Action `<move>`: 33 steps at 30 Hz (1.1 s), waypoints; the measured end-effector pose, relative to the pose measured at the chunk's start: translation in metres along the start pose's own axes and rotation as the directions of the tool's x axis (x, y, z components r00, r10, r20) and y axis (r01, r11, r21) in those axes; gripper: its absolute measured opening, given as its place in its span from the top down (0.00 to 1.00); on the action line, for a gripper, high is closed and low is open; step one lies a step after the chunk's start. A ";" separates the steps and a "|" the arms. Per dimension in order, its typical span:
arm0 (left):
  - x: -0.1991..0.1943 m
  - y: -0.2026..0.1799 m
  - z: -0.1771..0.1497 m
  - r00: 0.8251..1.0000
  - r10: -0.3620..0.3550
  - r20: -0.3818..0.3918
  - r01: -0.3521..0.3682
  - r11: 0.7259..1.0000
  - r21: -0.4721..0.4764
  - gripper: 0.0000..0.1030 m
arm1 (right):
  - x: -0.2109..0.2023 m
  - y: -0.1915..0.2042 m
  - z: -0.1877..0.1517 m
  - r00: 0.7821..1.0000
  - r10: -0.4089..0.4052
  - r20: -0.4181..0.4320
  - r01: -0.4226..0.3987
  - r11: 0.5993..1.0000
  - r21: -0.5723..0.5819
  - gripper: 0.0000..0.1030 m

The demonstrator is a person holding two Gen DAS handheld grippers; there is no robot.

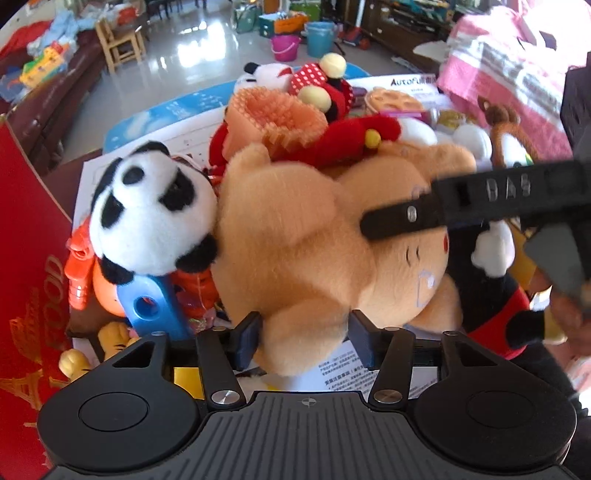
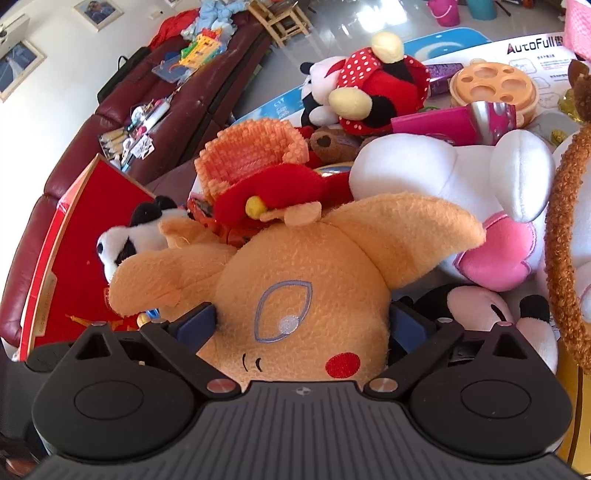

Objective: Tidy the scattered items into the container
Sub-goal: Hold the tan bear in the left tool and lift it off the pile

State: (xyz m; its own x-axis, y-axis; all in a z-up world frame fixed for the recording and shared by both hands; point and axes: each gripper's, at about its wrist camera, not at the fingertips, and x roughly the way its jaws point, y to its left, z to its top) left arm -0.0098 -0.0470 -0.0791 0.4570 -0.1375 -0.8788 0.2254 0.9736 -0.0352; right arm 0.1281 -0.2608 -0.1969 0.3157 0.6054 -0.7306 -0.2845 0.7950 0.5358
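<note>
A: Tan plush (image 1: 314,236) — where?

B: Between both sets of jaws. Left gripper (image 1: 303,338) pinches a limb; right gripper (image 2: 301,326) clamps its head.

A: Around it?

B: Panda (image 1: 147,210) left of the left jaws, red plush (image 2: 273,192) beyond, white plush (image 2: 461,177) right of the right jaws.

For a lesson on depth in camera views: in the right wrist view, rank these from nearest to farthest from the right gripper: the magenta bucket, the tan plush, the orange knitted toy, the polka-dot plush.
1. Tan plush, between the right gripper fingers.
2. Orange knitted toy, behind it, left of centre.
3. Polka-dot plush, farther back, upper centre.
4. Magenta bucket, on the floor at the top edge.
</note>
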 end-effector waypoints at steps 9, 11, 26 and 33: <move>0.019 -0.020 -0.008 0.991 0.120 -0.063 -0.114 0.989 0.098 0.52 | 0.000 -0.005 0.000 1.000 0.023 0.002 -0.023 1.000 0.011 0.03; 0.018 -0.022 -0.009 0.990 0.129 -0.060 -0.123 0.988 0.096 0.53 | 0.002 -0.004 -0.001 1.000 0.023 0.001 -0.023 1.000 -0.005 0.03; 0.030 -0.046 -0.005 0.977 0.198 -0.073 -0.179 0.961 0.210 0.48 | 0.004 -0.006 -0.004 0.999 0.034 0.015 -0.033 0.999 -0.030 0.01; 0.028 -0.043 -0.007 0.980 0.191 -0.059 -0.178 0.968 0.174 0.64 | 0.005 -0.002 -0.005 0.999 0.005 0.037 -0.004 0.999 -0.041 0.07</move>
State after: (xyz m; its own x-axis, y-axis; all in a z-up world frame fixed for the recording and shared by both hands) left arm -0.0126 -0.0914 -0.1056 0.4404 0.0619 -0.8957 0.2864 0.9358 0.2055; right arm 0.1255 -0.2595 -0.2039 0.3471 0.6105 -0.7119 -0.3229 0.7905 0.5205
